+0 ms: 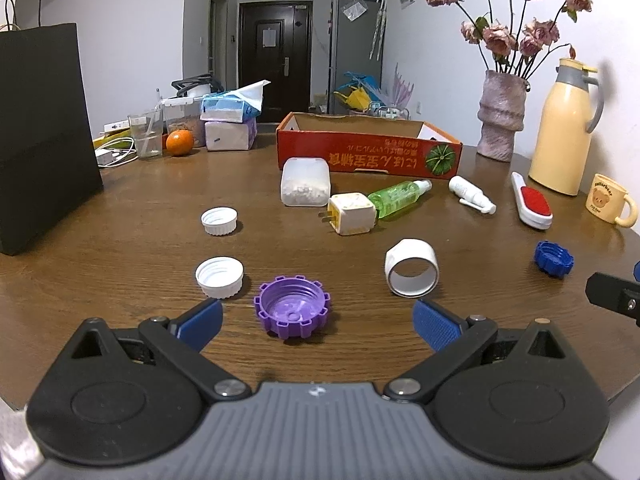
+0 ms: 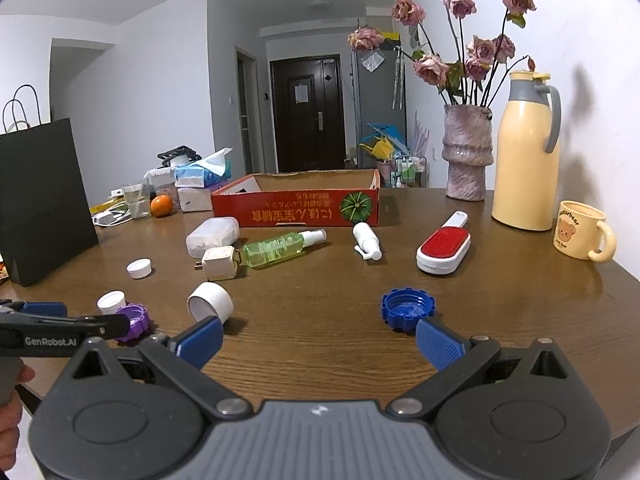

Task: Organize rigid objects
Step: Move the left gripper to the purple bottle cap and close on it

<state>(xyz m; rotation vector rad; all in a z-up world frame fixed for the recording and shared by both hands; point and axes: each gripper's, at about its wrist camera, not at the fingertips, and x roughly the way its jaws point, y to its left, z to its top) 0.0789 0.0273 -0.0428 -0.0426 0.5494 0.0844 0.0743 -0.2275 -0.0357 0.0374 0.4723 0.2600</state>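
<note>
So, both grippers are held wide apart over the wooden table (image 1: 120,248), nothing gripped.

Between the left gripper (image 1: 318,326) fingers a purple cap (image 1: 292,310) is framed, untouched; a blue cap (image 2: 407,312) is seen just beside the right gripper (image 2: 318,338) finger, and the red box (image 2: 296,204) is parked well behind.

The right gripper (image 2: 318,338) hangs wide-jawed over the wooden tabletop (image 2: 328,356). A blue cap (image 2: 407,314) lies at one o'clock just beyond its right finger, a white ring (image 2: 211,302) at eleven o'clock, a red box (image 2: 296,202) at twelve, well apart.
</note>
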